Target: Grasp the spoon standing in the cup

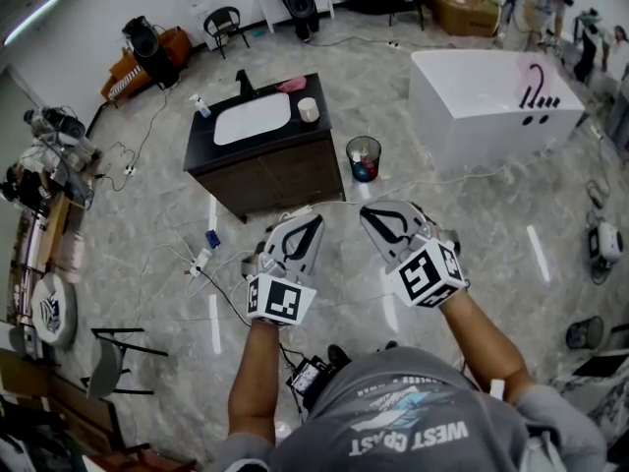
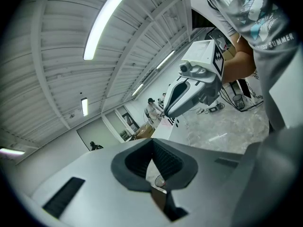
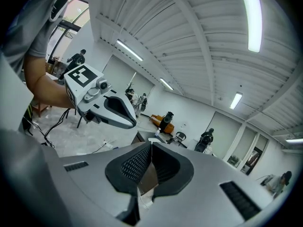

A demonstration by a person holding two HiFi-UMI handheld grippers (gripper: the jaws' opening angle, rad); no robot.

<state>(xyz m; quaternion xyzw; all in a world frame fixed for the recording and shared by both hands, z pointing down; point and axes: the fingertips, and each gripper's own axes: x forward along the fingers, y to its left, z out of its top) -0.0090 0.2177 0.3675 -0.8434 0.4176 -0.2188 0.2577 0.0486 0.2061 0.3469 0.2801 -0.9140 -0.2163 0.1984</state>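
My left gripper (image 1: 303, 222) has its jaws together: in the left gripper view (image 2: 152, 144) the two ribbed black pads (image 2: 165, 159) meet at their tips in a narrow V, with nothing between them. The right gripper (image 1: 375, 211) is the same; its own view (image 3: 150, 148) shows the dark pads (image 3: 135, 164) pressed edge to edge and empty.

I hold both grippers out in front of my chest, side by side and close to each other but not touching, pointing forward and only slightly down (each one shows up in the other's camera, the right at (image 2: 189, 91), the left at (image 3: 113, 110)). My bare left forearm (image 1: 254, 382) and right forearm (image 1: 488, 337) reach out from the grey printed T-shirt (image 1: 413, 416), and the marker cubes sit nearest my wrists.

The cream-coloured round cup (image 1: 309, 109) stands on the right end of the dark wooden vanity cabinet (image 1: 270, 175), just beside the white oval basin (image 1: 252, 118), well apart from both grippers. The cup is too small for me to make out the spoon in it. A wire waste bin (image 1: 363, 157) stands on the grey marbled floor (image 1: 472, 224) between the cabinet and a white rectangular bathtub (image 1: 491, 106).
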